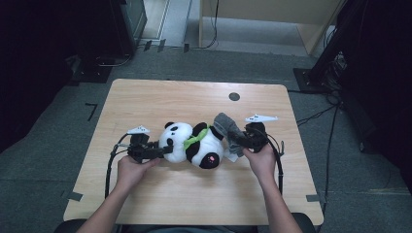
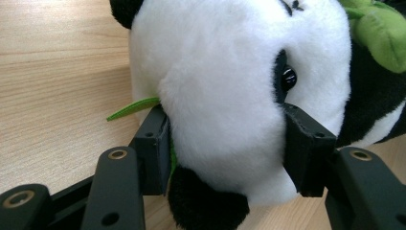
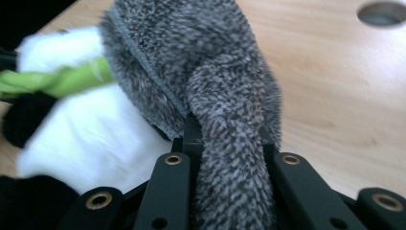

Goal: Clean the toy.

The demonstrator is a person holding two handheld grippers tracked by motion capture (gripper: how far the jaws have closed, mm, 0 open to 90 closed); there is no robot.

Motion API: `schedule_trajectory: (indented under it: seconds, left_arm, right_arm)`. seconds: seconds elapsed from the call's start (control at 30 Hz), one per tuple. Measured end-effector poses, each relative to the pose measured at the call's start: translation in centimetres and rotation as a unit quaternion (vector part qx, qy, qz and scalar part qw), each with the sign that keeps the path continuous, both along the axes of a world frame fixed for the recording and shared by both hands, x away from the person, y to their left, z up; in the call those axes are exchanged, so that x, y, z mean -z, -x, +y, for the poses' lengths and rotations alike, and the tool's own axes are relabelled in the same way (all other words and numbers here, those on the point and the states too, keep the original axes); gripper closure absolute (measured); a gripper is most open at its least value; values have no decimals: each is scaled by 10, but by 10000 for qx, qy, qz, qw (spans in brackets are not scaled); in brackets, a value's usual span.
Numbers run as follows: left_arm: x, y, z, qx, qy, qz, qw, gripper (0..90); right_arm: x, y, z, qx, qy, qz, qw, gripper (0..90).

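plush panda (image 1: 194, 143), white and black with green scarf, head pinched by left tool (image 1: 164, 151); right tool (image 1: 238, 141) clamps grey cloth (image 1: 228, 127).

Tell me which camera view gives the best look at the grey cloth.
The right gripper view: the grey cloth is close up, its fuzzy weave clear, pinched between the right hand-held gripper jaws and draped over the toy panda. The high view shows it small, lying across the panda's lower body. The left gripper view shows the panda's head instead.

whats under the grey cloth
The grey cloth, pinched in the right gripper, drapes over the panda by its green scarf. White and black plush shows beside it. What lies under the cloth itself is covered.
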State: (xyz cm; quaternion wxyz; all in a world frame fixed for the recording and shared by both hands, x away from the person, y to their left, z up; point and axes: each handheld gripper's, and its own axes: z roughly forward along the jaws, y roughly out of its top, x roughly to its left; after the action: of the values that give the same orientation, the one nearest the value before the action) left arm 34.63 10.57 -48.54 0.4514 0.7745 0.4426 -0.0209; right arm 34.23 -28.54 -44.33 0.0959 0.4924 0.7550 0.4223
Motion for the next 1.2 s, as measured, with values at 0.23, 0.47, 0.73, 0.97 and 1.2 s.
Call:
schedule_trajectory:
  seconds: [0.23, 0.47, 0.73, 0.97, 1.2]
  left_arm:
    - [-1, 0, 0, 24, -49, -17, 10000, 436]
    - [0, 0, -1, 4, -44, -20, 10000, 435]
    - [0, -1, -1, 8, -41, -23, 10000, 435]
    - [0, -1, -1, 29, -42, -54, 10000, 435]
    - [2, -1, -1, 81, -38, -99, 9999, 438]
  right_arm:
    - [-13, 4, -19, 270, 81, -109, 9995, 777]
    - [-36, 12, -22, 291, -101, -464, 9985, 777]
    - [-57, 25, 14, -328, -78, -867, 9957, 777]
    - [-43, 24, 53, -974, -104, -658, 9930, 777]
    - [-22, 23, 77, -1332, 279, -495, 9895, 777]
